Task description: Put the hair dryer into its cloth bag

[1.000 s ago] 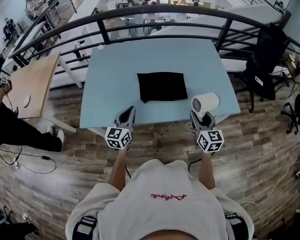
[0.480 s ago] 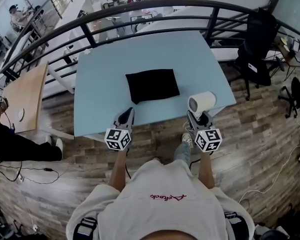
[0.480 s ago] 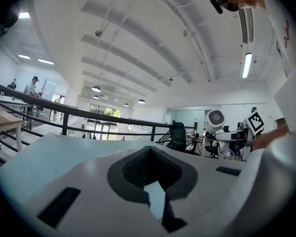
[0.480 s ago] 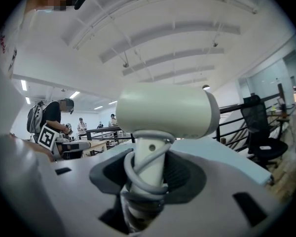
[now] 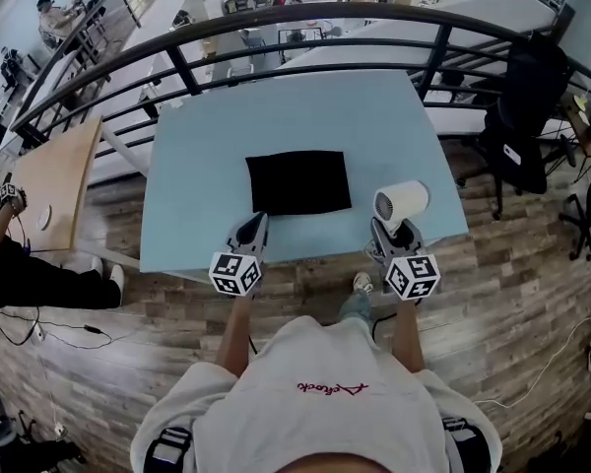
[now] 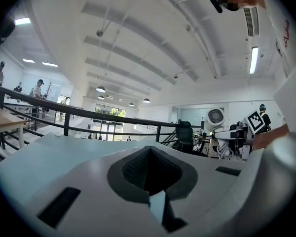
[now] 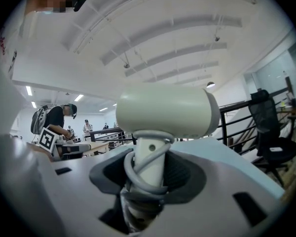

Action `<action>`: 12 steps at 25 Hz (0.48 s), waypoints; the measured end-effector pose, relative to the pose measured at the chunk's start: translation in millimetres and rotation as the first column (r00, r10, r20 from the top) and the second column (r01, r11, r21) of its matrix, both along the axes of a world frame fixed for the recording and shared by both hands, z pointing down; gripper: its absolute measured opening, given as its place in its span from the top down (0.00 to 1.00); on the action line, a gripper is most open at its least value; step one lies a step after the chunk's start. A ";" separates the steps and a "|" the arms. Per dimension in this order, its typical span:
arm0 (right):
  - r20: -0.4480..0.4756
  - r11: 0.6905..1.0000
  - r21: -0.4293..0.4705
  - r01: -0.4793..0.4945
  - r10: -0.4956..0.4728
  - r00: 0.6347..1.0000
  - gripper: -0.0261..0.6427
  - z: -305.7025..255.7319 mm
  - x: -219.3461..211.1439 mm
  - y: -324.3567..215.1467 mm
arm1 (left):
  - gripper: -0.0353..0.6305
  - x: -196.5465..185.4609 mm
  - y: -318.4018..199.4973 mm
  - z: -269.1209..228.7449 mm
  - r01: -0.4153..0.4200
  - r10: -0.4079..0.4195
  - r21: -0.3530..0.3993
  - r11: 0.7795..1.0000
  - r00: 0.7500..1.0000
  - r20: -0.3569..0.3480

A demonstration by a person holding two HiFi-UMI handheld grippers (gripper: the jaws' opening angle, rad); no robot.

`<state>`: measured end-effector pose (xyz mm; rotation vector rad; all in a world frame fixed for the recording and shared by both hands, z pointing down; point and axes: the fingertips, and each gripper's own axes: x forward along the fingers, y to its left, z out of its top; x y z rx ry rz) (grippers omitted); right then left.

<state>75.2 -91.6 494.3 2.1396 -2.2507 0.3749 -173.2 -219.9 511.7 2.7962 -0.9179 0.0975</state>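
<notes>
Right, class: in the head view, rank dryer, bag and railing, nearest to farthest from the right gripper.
1. Dryer: held by the right gripper.
2. Bag: on the table, to its left.
3. Railing: beyond the table's far edge.

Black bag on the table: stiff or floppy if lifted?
Likely floppy: the cloth bag lies flat on the table, so it should drape and sag. It looks thin, so probably light; a push may bunch it.
</notes>
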 end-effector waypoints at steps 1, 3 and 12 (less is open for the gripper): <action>0.000 1.000 0.001 0.011 -0.011 1.000 0.67 -1.8 7.6 -6.1 | 0.94 7.9 -2.9 -2.7 0.007 -0.007 0.001 1.000 1.000 0.001; 0.001 1.000 -0.001 0.027 -0.027 1.000 0.67 -3.6 27.2 -20.2 | 0.94 27.8 -11.2 -4.9 0.015 -0.015 -0.001 1.000 1.000 0.007; 0.005 0.996 0.006 0.093 -0.093 0.996 0.67 -12.4 98.4 -74.7 | 0.94 103.9 -46.2 -0.4 0.048 -0.047 -0.026 0.999 0.998 0.042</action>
